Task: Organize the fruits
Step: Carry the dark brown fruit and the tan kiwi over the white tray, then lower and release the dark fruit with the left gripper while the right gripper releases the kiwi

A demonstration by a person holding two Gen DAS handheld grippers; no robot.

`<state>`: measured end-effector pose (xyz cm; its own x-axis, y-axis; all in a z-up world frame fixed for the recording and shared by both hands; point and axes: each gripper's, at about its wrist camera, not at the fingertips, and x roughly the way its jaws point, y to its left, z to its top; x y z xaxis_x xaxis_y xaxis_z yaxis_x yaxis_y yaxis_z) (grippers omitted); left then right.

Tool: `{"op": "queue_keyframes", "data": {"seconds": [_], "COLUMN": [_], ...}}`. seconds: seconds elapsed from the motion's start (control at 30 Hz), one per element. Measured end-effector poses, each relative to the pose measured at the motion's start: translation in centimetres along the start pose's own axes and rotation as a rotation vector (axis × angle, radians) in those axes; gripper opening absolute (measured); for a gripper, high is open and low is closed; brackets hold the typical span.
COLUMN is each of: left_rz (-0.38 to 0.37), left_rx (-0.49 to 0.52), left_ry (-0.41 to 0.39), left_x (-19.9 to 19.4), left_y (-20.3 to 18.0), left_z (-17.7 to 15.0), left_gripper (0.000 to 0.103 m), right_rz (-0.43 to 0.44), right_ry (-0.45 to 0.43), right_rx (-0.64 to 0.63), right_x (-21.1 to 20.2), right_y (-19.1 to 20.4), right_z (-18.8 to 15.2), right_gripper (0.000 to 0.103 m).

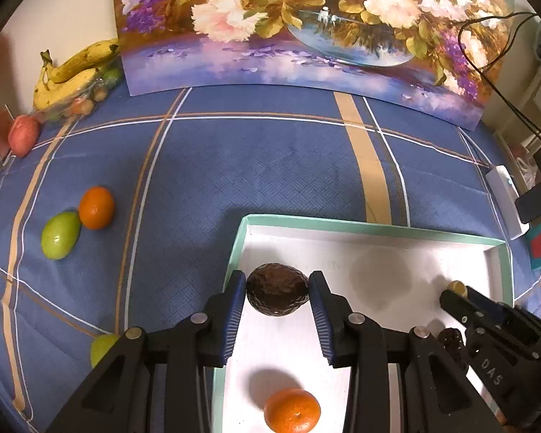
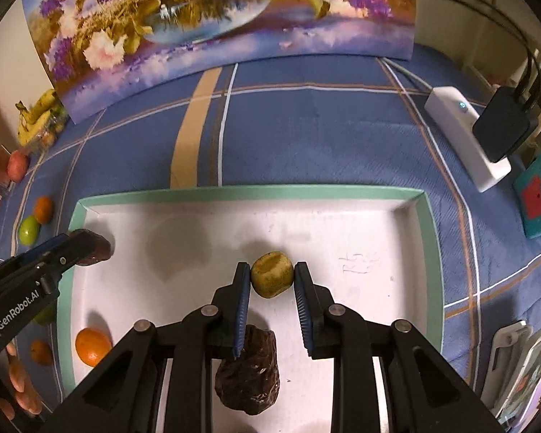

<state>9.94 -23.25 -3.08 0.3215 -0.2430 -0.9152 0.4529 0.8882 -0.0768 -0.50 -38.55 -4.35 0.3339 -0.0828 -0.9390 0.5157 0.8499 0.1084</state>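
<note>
Two pairs of tongs, both aimed steeply down into the white tray (image 1: 378,229) with the mint-green rim. Left tongs (image 1: 277,288) near the tray's far left corner, clamped on a dark, rough-skinned fruit (image 1: 276,290), one blue pad against each side. Right tongs (image 2: 272,278) over the middle of the tray, pinching a small yellow-green fruit (image 2: 272,274) between the pad tips. Cannot tell whether either fruit touches the tray floor.

Lying loose in the tray: an orange (image 1: 292,409) by the near left edge and a dark lumpy fruit (image 2: 249,375) at the near middle, partly covered by the right tongs' fingers.

On the blue checked cloth (image 1: 270,166), off the tray's left edge: another orange (image 1: 96,207) touching a green fruit (image 1: 60,235), and a second green fruit (image 1: 102,348) half hidden behind the left tongs. Bananas (image 1: 72,68) and a red fruit (image 1: 23,139) at the cloth's far left corner.

Readable: "GenRobot.AI" in white on the side of the left tongs; "DAS" on the side of the right tongs. Faint pencil scribble (image 2: 357,263) on the tray floor, not legible.

Cut off at the lower left of the right wrist view: blurred fingertips of a hand (image 2: 21,379).
</note>
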Motion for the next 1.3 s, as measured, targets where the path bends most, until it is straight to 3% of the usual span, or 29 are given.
{"op": "queue_keyframes", "data": {"seconds": [0.5,0.63,1.03,1.13,1.3], "left_rz": [-0.004,-0.004,-0.018,-0.017,-0.007], "left_rx": [-0.027,-0.033,-0.077,-0.097,-0.136], "left_ry": [0.006,-0.003,-0.047,-0.061,-0.083], "left_x": [-0.2,-0.9,-3.2,-3.8,-4.4], "left_y": [0.6,0.7,1.6,2.1,3.2], "left_z": [0.2,0.5,1.3,1.5,1.7], "left_gripper": [0.041,0.046,0.051,0.058,0.058], "right_rz": [-0.010,-0.017,-0.003,-0.008,-0.008], "right_ry": [0.018,0.011,-0.077,-0.098,-0.119], "right_rx": [-0.014,-0.017,-0.017,-0.012,-0.008], "right_x": [0.4,0.0,-3.7,-4.6,-5.6], "right_y": [0.3,0.4,0.3,0.1,-0.2], "right_z": [-0.3,-0.3,0.7,1.0,1.2], "right_gripper": [0.026,0.026,0.027,0.027,0.027]}}
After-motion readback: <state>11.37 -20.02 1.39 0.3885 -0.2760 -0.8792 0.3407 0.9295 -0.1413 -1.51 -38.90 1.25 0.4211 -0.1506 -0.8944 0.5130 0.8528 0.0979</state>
